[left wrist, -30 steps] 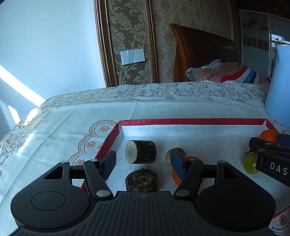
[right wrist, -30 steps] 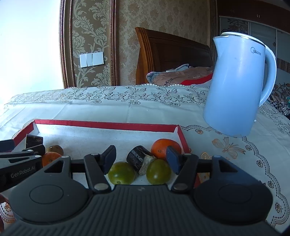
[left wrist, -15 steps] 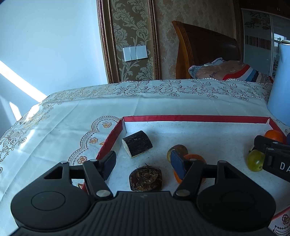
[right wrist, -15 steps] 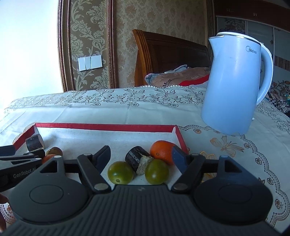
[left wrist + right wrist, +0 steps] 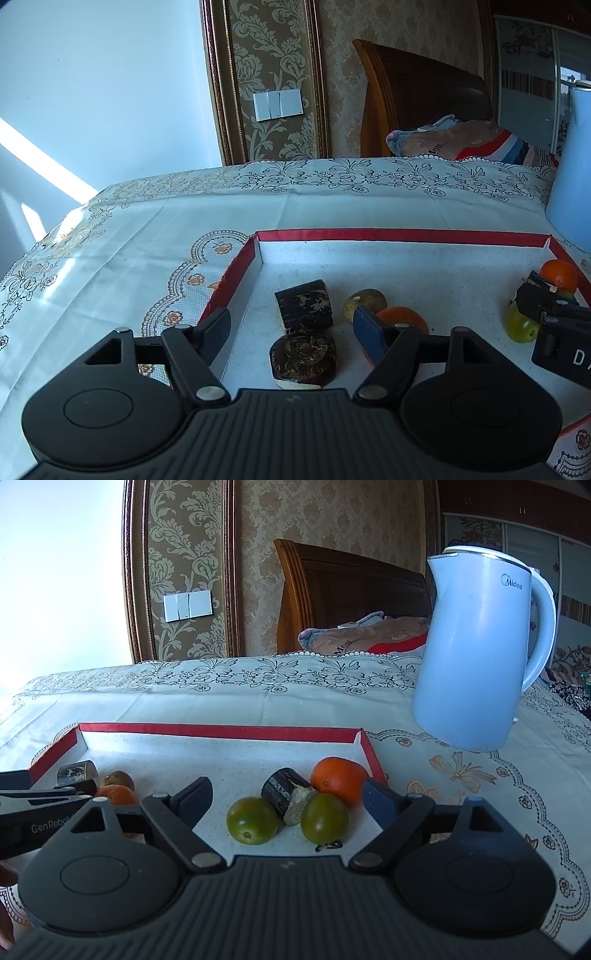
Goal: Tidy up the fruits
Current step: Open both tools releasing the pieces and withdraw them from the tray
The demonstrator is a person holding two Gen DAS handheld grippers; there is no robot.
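A red-rimmed white tray (image 5: 402, 236) (image 5: 221, 731) holds the fruits. In the left wrist view my left gripper (image 5: 291, 328) is open over the tray's left end, around a dark round piece (image 5: 303, 356); beyond lie a dark cylinder chunk (image 5: 303, 307), a brownish fruit (image 5: 364, 302) and an orange (image 5: 404, 317). In the right wrist view my right gripper (image 5: 286, 799) is open around two green fruits (image 5: 252, 820) (image 5: 325, 823), a dark chunk (image 5: 282, 795) and an orange (image 5: 338, 779).
A light blue kettle (image 5: 480, 653) stands on the tablecloth right of the tray. The embroidered cloth (image 5: 147, 236) covers the table. A bed with headboard (image 5: 351, 590) lies behind. The right gripper shows at the right of the left wrist view (image 5: 546, 317).
Both grippers have pulled back and risen a little. The right gripper's jaws have spread wider. The dark cylinder chunk on the left has turned.
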